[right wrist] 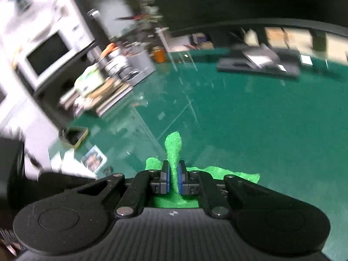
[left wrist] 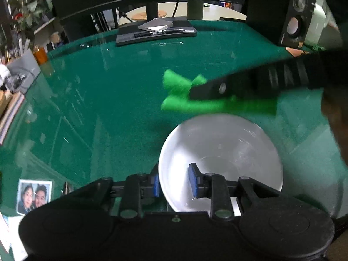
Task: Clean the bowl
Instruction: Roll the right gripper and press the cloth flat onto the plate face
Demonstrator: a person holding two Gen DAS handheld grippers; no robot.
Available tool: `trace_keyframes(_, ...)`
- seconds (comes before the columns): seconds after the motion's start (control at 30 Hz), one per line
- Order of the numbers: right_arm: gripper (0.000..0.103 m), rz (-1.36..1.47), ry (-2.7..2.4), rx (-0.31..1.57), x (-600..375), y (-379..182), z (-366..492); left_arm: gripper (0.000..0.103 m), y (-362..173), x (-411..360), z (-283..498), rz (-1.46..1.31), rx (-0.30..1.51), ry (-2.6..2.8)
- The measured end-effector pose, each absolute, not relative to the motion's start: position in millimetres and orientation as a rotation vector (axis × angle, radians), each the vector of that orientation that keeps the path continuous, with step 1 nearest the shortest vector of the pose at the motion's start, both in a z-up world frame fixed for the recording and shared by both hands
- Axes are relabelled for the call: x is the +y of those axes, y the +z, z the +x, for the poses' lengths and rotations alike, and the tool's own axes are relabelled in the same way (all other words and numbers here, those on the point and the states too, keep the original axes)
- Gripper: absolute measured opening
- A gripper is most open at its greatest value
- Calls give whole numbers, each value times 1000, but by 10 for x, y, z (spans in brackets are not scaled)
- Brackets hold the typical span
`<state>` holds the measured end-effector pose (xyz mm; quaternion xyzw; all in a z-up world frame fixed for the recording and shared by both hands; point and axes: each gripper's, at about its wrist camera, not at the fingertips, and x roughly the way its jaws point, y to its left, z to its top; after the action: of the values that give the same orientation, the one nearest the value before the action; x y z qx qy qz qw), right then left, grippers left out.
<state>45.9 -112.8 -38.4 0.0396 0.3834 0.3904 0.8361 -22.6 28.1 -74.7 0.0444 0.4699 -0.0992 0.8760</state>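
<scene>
bowl (left wrist: 220, 161): white, sat on green counter (left wrist: 108, 108), near rim between left gripper (left wrist: 175, 179) pads | left gripper: straddled rim, pads apparently not yet pressing, likely to steady bowl | right gripper (right wrist: 173, 179): clamped on green cloth (right wrist: 173, 150), held above counter just beyond bowl, ready to wipe

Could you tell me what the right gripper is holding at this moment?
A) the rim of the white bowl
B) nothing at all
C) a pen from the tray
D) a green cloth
D: in the right wrist view the right gripper has its blue pads pinched on the green cloth, which sticks up between them; the left wrist view shows it carried above the white bowl.
</scene>
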Motion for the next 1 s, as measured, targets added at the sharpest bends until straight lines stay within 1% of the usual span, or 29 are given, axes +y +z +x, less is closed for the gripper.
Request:
trace_keyframes(0.2, 8, -97, 881, 756, -825, -367, 236, 22, -759, 387, -238, 57, 972, -276)
trace_keyframes(0.37, 7, -165, 762, 716, -785, -298, 148, 25, -786, 436, -177, 40, 949, -316)
trace_keyframes(0.47, 7, -133, 646, 736, -845, -292, 221, 28, -806, 434, -98, 62, 918, -338)
trace_keyframes(0.6, 7, -123, 579, 750, -767, -312, 252, 27, -831, 446, -36, 67, 896, -371)
trace_keyframes(0.77, 7, -135, 644, 748, -504, -366, 156, 27, -889, 533, -29, 27, 867, -422)
trace_keyframes(1.0, 7, -78, 521, 758, -677, -355, 227, 27, -894, 539, -37, 50, 856, -451)
